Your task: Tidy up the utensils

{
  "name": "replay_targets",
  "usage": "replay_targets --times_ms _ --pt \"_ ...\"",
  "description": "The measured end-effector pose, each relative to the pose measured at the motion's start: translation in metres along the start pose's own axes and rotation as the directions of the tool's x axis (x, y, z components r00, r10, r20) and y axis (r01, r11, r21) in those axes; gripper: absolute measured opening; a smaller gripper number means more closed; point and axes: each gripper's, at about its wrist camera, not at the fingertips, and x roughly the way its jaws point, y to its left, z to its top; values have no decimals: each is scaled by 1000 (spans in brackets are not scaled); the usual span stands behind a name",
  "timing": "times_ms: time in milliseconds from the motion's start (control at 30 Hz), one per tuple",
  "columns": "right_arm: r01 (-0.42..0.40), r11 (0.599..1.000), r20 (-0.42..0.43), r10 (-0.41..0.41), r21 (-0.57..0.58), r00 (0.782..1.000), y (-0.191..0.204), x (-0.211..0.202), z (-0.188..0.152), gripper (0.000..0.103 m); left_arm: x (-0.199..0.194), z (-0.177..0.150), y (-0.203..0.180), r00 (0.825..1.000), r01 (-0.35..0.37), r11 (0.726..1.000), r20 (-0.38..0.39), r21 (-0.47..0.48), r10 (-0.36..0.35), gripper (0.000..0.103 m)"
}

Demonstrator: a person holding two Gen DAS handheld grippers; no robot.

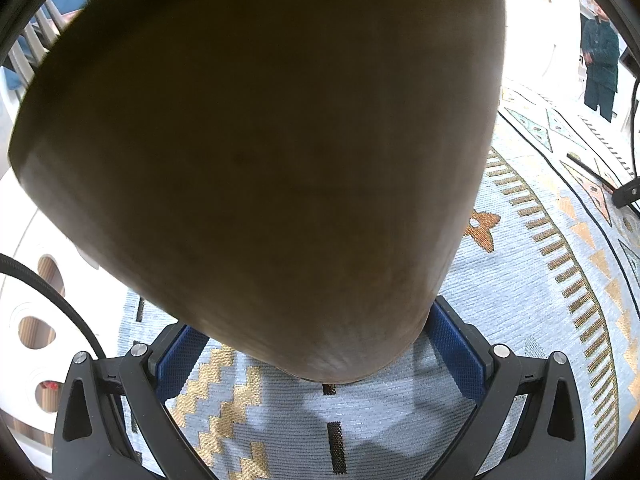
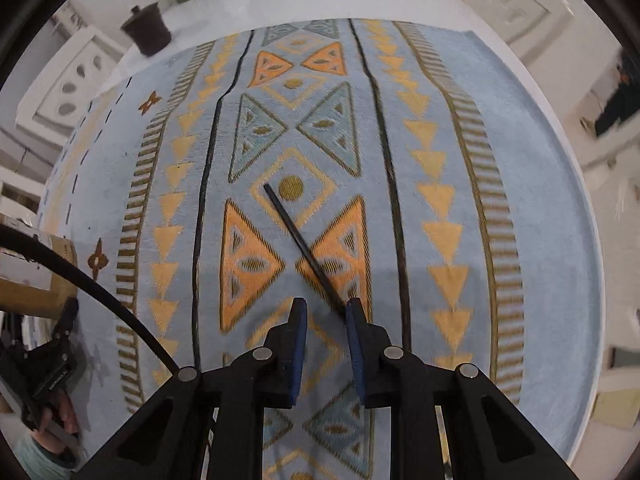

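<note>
Left wrist view: no readable writing. The left tool [image 1: 320, 354] stands wide, its blue pads [image 1: 452, 344] on either side of the narrow base of a brown wooden holder [image 1: 256, 152], which it grips above the patterned cloth [image 1: 520, 300].

Right wrist view: no legible labels. The right tool [image 2: 326, 308] is narrowly open, nothing clamped. A black chopstick [image 2: 300, 240] lies on the desk cloth; its near end touches the right-hand pad [image 2: 356, 344], and the stick runs away up-left.

Patterned blue tablecloth [image 2: 540, 200]; white chairs [image 2: 76, 80]
</note>
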Motion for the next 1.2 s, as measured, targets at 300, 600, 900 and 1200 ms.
replay_targets --times_ms 300,600,900,1200 --pt "23 999 -58 -21 30 998 -8 8 7 9 0 1 1 1000 1 1000 -1 -1 -1 103" --pt "-137 975 23 135 175 991 -35 -33 -20 5 0 2 2 1000 -1 1000 0 0 1 103" --pt "-223 969 195 200 104 960 -36 -88 -58 5 1 2 3 1000 -2 1000 0 1 2 103" --pt "-260 966 346 244 1 906 18 -137 -58 5 0 2 1 1000 -2 1000 0 1 2 103"
